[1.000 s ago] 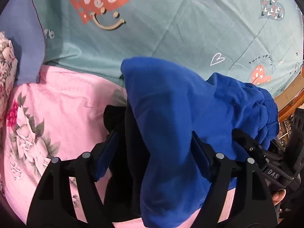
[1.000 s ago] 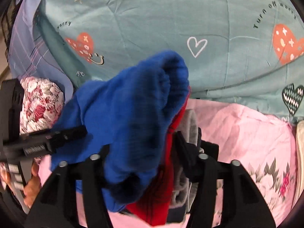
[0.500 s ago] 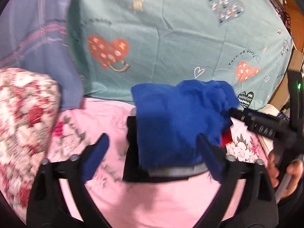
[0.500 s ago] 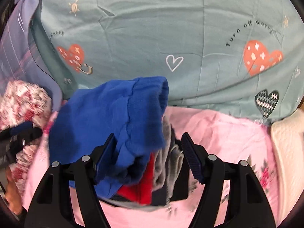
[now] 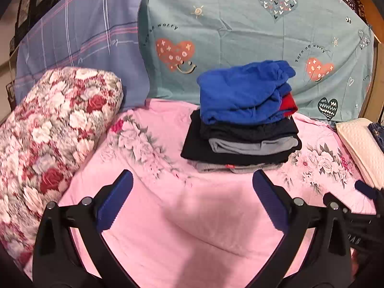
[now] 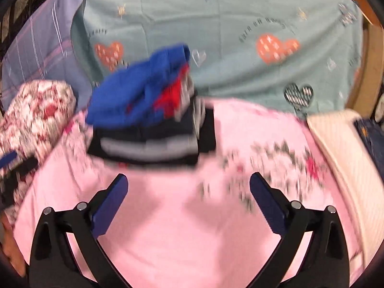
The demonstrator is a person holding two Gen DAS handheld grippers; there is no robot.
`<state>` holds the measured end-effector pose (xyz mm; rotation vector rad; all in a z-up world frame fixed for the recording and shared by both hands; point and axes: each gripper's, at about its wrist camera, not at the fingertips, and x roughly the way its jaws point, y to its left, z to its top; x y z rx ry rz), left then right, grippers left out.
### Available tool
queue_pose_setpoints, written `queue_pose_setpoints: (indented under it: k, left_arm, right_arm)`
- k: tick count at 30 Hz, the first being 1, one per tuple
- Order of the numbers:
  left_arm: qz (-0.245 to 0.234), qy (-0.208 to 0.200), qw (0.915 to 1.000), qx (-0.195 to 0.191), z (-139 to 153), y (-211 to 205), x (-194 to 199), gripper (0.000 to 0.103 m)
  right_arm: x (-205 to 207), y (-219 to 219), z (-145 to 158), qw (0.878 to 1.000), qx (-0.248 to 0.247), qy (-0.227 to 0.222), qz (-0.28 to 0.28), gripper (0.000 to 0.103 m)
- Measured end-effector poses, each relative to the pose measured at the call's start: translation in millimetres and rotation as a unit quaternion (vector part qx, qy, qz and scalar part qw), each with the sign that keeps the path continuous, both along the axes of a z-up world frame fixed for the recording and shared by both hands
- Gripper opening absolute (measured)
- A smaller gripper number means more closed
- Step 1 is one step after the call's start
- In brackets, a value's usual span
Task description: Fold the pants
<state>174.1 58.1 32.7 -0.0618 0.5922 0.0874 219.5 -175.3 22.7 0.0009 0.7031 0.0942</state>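
Observation:
Folded blue pants [image 5: 242, 93] lie on top of a stack of folded clothes [image 5: 240, 144] in black, grey and red, on the pink floral bedspread [image 5: 182, 216]. The pants also show in the blurred right wrist view [image 6: 136, 88], on the stack [image 6: 148, 141]. My left gripper [image 5: 192, 192] is open and empty, well back from the stack. My right gripper [image 6: 188, 192] is open and empty, also back from the stack. The right gripper's body shows at the left wrist view's right edge [image 5: 360, 216].
A rolled red-and-white floral quilt [image 5: 48, 132] lies at the left. A teal sheet with hearts [image 5: 240, 24] and a purple plaid cloth [image 5: 84, 36] rise behind the stack. A cream pillow [image 5: 360, 144] and dark denim [image 6: 372, 139] sit at the right.
Both grippers have opened and let go of the blue pants, leaving them on the stack. Both have pulled back toward the bed's front.

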Motion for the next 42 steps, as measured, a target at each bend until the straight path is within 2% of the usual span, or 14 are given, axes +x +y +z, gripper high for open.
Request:
queue_pose_setpoints:
  k: [3,5,7,11,16,22,42]
  left_arm:
    - [-0.004,0.009,1.0000,0.001,-17.7,-2.5,2.5,0.101]
    - [0.001,0.015,0.9998,0.013,-29.0,-4.3,6.8,0.101]
    - [-0.007,0.029,0.9995,0.008,-39.8,-5.2,11.9,0.101]
    - [-0.007,0.034,0.9993,0.016,-49.0,-9.8,12.4,0.101]
    - [-0.002,0.020,0.9996,0.020,-46.2,-10.7,7.8,0.101]
    - [-0.005,0.030,0.9994,0.014,-49.4,-9.0,9.4,0.101]
    - [-0.014,0.035,0.9992,0.012,-51.9,-12.9,8.1,0.101]
  right_arm:
    - [-23.8,0.8,-30.0,1.000,-0.001,0.000,-0.016,0.101]
    - [-31.7,1.5,-41.4,1.000,0.000,-0.009,-0.029,0.101]
    - [-36.5,5.0,-47.7,0.999,-0.009,-0.021,-0.032,0.101]
    - [-46.7,6.7,-51.4,0.997,-0.023,-0.060,-0.052,0.101]
    - [-51.9,11.4,-56.2,0.995,-0.052,-0.066,-0.050,0.101]
    - [-58.9,7.6,-51.5,0.994,-0.039,-0.081,-0.058,0.101]
    - [-58.6,9.6,-54.0,0.995,-0.039,-0.072,-0.057,0.101]
